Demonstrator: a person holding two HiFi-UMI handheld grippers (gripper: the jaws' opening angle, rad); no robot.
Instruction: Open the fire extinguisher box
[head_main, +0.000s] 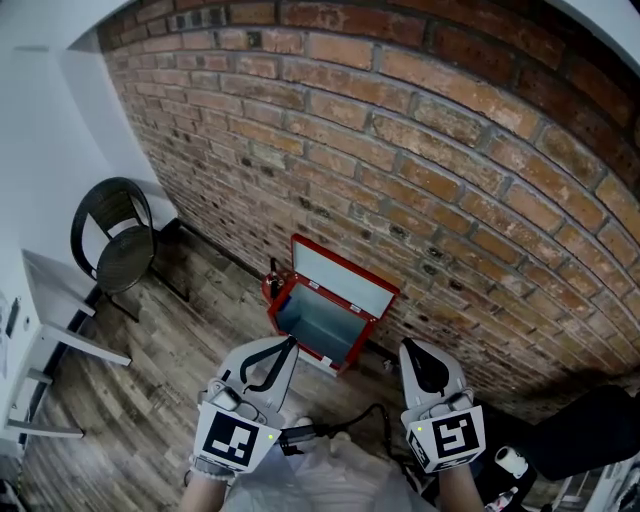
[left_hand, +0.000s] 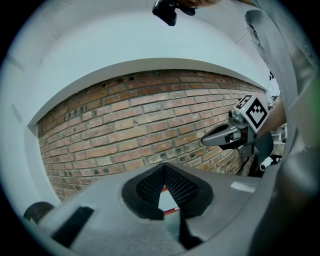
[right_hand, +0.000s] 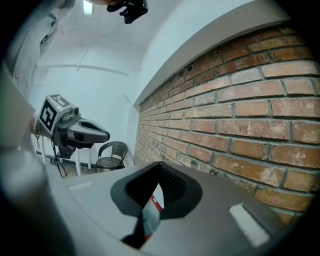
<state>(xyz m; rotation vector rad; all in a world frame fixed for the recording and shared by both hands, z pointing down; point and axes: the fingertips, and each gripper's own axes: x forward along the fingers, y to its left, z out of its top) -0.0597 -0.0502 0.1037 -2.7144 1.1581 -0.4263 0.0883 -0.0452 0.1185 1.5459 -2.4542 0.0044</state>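
My left gripper (left_hand: 163, 169) has its fingers closed tip to tip on nothing, and my right gripper (right_hand: 160, 167) is the same. The pads are black with a fine mesh texture, set in smooth grey housings. Each gripper carries a cube with a black-and-white square marker. Under each pair of tips I see a sliver of the red box (head_main: 322, 325). It sits on the floor (head_main: 150, 380) against the wall (head_main: 450, 150), ahead of and between the grippers and apart from both. Its lid (head_main: 345, 272) stands open, leaning back on the rough, weathered bricks. The inside shows only pale, smooth walls, and I can read no lettering. A small red thing (head_main: 270, 285) with a dark top stands just left of it. The floor is wood plank, and a dark round-backed chair (head_main: 118, 240) stands well to the left.
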